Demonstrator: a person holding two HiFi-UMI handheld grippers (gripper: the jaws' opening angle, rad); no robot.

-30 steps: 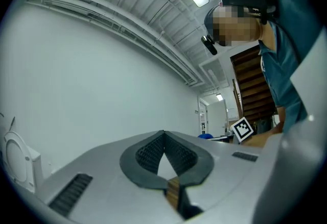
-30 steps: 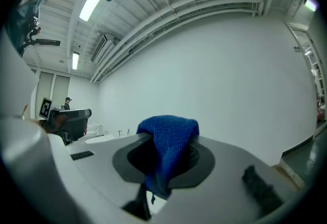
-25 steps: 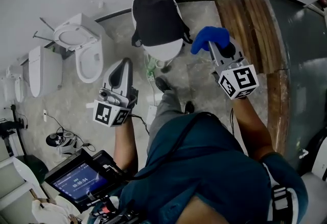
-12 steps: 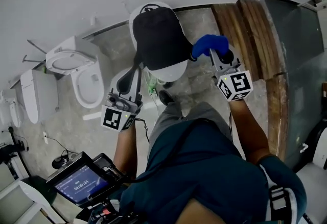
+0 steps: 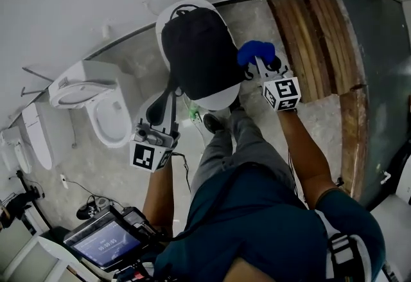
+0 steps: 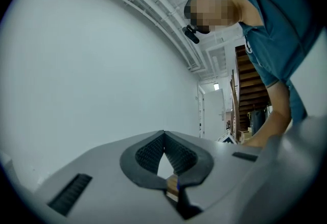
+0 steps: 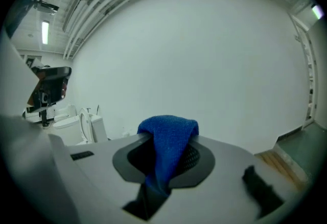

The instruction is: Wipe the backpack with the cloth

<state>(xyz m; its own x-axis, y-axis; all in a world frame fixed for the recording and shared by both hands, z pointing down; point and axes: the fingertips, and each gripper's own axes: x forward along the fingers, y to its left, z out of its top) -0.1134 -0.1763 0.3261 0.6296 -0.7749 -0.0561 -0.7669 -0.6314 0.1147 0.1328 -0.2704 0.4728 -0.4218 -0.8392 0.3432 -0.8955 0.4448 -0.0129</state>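
Black backpack (image 5: 196, 49) on white base (image 5: 215, 99); blue cloth (image 5: 255, 52) just beside; toilet (image 5: 110, 121) near.

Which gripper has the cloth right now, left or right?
The right gripper: its jaws clamp the blue cloth, next to the black backpack. The left gripper has its jaws together on nothing.
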